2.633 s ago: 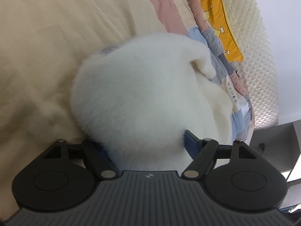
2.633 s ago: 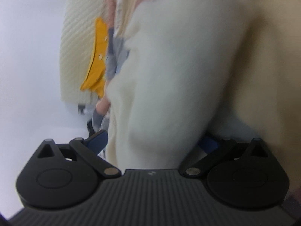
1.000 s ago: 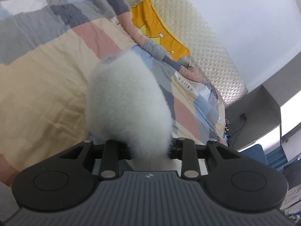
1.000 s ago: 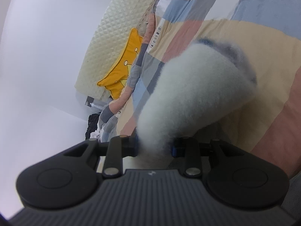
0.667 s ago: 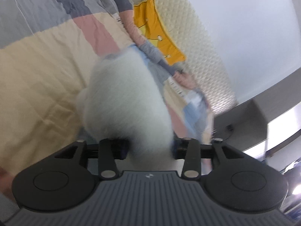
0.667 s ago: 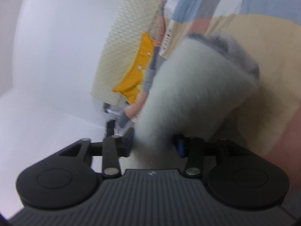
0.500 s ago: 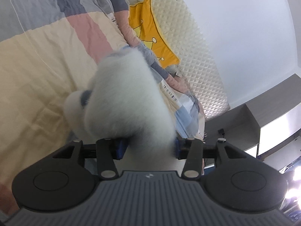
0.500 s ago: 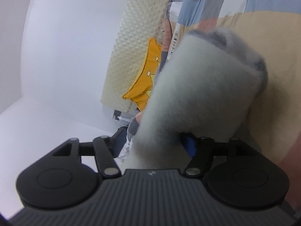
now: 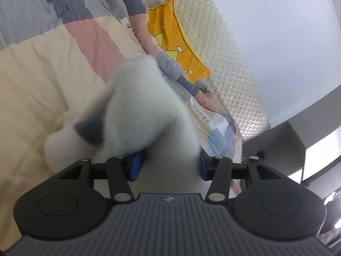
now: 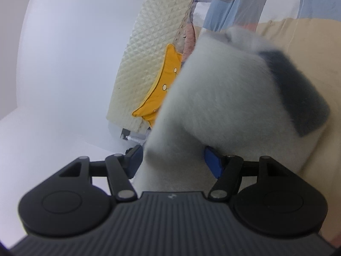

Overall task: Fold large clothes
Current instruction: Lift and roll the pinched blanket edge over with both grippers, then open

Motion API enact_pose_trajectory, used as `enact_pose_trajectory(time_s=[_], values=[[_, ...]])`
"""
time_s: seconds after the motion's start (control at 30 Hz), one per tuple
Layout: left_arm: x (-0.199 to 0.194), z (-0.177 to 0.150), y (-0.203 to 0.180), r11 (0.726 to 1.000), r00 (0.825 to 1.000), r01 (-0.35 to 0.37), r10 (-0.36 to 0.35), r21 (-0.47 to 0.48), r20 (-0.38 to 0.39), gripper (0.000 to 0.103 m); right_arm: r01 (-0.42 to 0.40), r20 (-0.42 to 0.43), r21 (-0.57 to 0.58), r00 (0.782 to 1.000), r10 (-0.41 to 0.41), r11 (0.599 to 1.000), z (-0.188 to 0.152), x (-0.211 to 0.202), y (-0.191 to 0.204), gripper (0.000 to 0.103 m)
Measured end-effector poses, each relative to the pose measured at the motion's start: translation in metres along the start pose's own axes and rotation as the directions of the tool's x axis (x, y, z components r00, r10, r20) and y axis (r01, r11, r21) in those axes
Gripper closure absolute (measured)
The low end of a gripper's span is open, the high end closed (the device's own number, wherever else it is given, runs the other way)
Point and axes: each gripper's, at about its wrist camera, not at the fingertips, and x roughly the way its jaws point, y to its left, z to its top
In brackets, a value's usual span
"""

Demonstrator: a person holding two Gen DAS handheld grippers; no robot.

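two views share one fluffy white fleece garment with a dark grey patch [image 9: 147, 111] [image 10: 230, 98], bunched above the patchwork quilt on the bed [image 9: 42, 68]. only the left view shows a grey cabinet [image 9: 283, 149]; only the right, a bare white wall [image 10: 64, 53]. left claw [image 9: 168, 164] and right claw [image 10: 172, 160] each stand partly parted with fleece filling the gap between the blue pads.

Soft, even daylight is seen throughout; the fluffy white garment [image 9: 149, 106] is blurred (close to both lenses), and edges are bowed by fisheye distortion.
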Motion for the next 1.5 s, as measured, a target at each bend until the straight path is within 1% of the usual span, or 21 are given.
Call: enact_pose_trajectory(time_s=[0.07, 0.2, 0.23, 0.27, 0.37, 0.5, 0.6, 0.7, 0.77, 0.83, 0.9, 0.97, 1.03, 1.1, 1.2, 1.27, 1.37, 1.4, 1.5], values=[[0.015, 0.003, 0.003, 1.000, 1.000, -0.018, 0.018, -0.011, -0.004, 0.047, 0.008, -0.002, -0.014, 1.000, -0.008, 1.000, 0.002, 0.010, -0.003, 0.036], [0.047, 0.009, 0.005, 0.998, 0.999, -0.049, 0.050, 0.026, -0.012, 0.047, 0.046, -0.023, -0.037, 0.999, -0.047, 0.998, 0.008, 0.030, -0.008, 0.036], [0.055, 0.011, 0.006, 0.998, 0.998, -0.055, 0.055, 0.033, -0.015, 0.047, 0.057, -0.028, -0.044, 0.998, -0.058, 0.997, 0.011, 0.036, -0.010, 0.036], [0.063, 0.013, 0.008, 0.998, 0.998, -0.060, 0.060, 0.034, -0.018, 0.047, 0.066, -0.034, -0.049, 0.997, -0.068, 0.997, 0.013, 0.042, -0.012, 0.039], [0.087, 0.017, 0.016, 0.997, 0.998, -0.063, 0.064, 0.034, -0.023, 0.046, 0.094, -0.038, -0.059, 0.995, -0.096, 0.994, 0.014, 0.056, -0.025, 0.039], [0.112, 0.016, 0.029, 0.997, 0.998, -0.058, 0.059, 0.048, -0.018, 0.045, 0.112, -0.025, -0.121, 0.993, -0.116, 0.986, 0.011, 0.068, -0.029, 0.039], [0.126, 0.017, 0.033, 0.995, 0.997, -0.065, 0.067, 0.073, -0.024, 0.045, 0.149, -0.027, -0.180, 0.987, -0.157, 0.972, 0.010, 0.082, -0.025, 0.039], [0.132, 0.016, 0.034, 0.992, 0.997, -0.066, 0.069, 0.107, -0.021, 0.045, 0.204, -0.024, -0.298, 0.975, -0.221, 0.932, 0.003, 0.094, -0.018, 0.040], [0.131, 0.014, 0.034, 0.991, 0.998, -0.061, 0.062, 0.115, -0.010, 0.045, 0.238, -0.007, -0.395, 0.965, -0.262, 0.887, -0.007, 0.098, -0.011, 0.040], [0.128, 0.013, 0.034, 0.992, 0.999, -0.053, 0.053, 0.113, -0.004, 0.045, 0.261, 0.003, -0.455, 0.957, -0.291, 0.852, -0.013, 0.101, -0.006, 0.040], [0.121, 0.015, 0.031, 0.992, 0.998, -0.064, 0.066, 0.108, -0.014, 0.045, 0.265, 0.007, -0.457, 0.955, -0.295, 0.849, -0.011, 0.101, -0.006, 0.040], [0.107, 0.015, 0.024, 0.989, 0.998, -0.065, 0.065, 0.134, 0.001, 0.045, 0.267, 0.008, -0.454, 0.955, -0.296, 0.850, -0.011, 0.098, -0.005, 0.040], [0.091, 0.012, 0.017, 0.979, 0.996, -0.081, 0.075, 0.188, 0.041, 0.044, 0.280, 0.014, -0.465, 0.951, -0.309, 0.840, -0.011, 0.098, -0.002, 0.040], [0.077, 0.005, 0.012, 0.967, 0.994, -0.102, 0.091, 0.235, 0.056, 0.043, 0.304, 0.029, -0.486, 0.943, -0.332, 0.819, -0.014, 0.095, 0.004, 0.039], [0.063, -0.008, 0.009, 0.956, 0.995, -0.099, 0.088, 0.278, 0.052, 0.043, 0.330, 0.055, -0.532, 0.932, -0.358, 0.780, -0.019, 0.091, 0.013, 0.039], [0.059, -0.015, 0.006, 0.946, 0.995, -0.102, 0.096, 0.308, 0.035, 0.043, 0.348, 0.087, -0.575, 0.926, -0.368, 0.741, -0.024, 0.086, 0.021, 0.038], [0.058, -0.022, -0.001, 0.913, 0.991, -0.131, 0.122, 0.386, 0.048, 0.043, 0.360, 0.123, -0.646, 0.919, -0.374, 0.673, -0.033, 0.080, 0.031, 0.037], [0.060, -0.024, -0.004, 0.900, 0.989, -0.146, 0.139, 0.412, 0.046, 0.043, 0.361, 0.128, -0.661, 0.918, -0.375, 0.658, -0.035, 0.079, 0.034, 0.037], [0.068, -0.028, -0.004, 0.889, 0.988, -0.140, 0.156, 0.437, -0.001, 0.043, 0.377, 0.132, -0.684, 0.906, -0.403, 0.624, -0.043, 0.078, 0.035, 0.037]])
